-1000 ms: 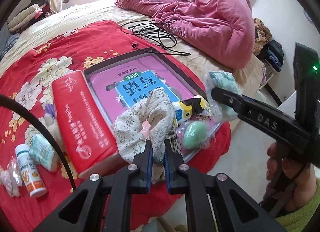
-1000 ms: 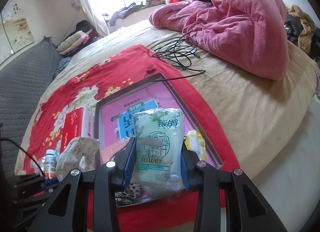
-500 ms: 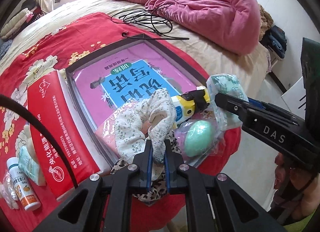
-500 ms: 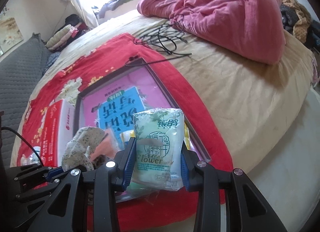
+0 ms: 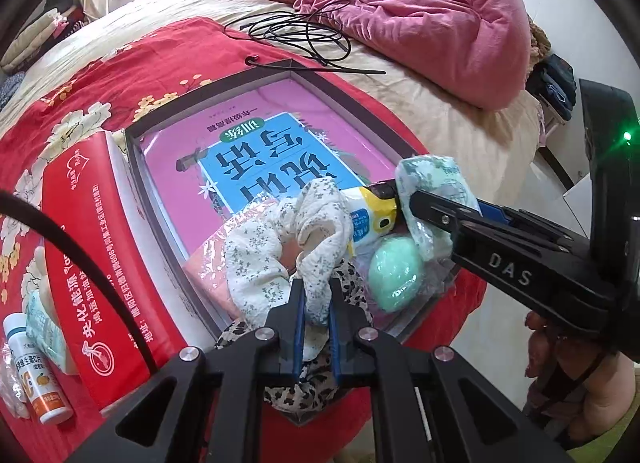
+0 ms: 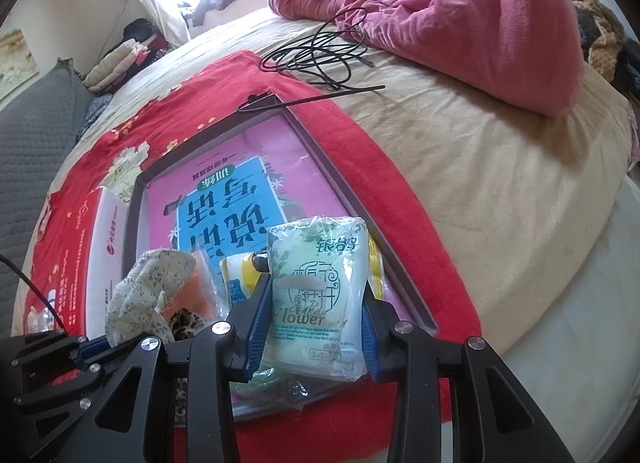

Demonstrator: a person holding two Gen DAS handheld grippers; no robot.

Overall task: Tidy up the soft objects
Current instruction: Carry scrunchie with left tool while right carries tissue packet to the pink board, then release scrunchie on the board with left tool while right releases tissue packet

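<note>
The left gripper (image 5: 314, 305) jaws pinch a white flowery cloth scrunchie (image 5: 288, 247). It is soft, light and floppy, so a bunched fold is the best hold. It hangs over the grey flat box (image 5: 134, 167), near 6 o'clock. The right gripper (image 6: 316, 317) jaws squeeze a squashy green tissue pack (image 6: 320, 291) at its sides. Both point steeply down.

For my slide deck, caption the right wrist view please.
Right gripper clamps a tissue pack above the shallow box on the red blanket.
</note>
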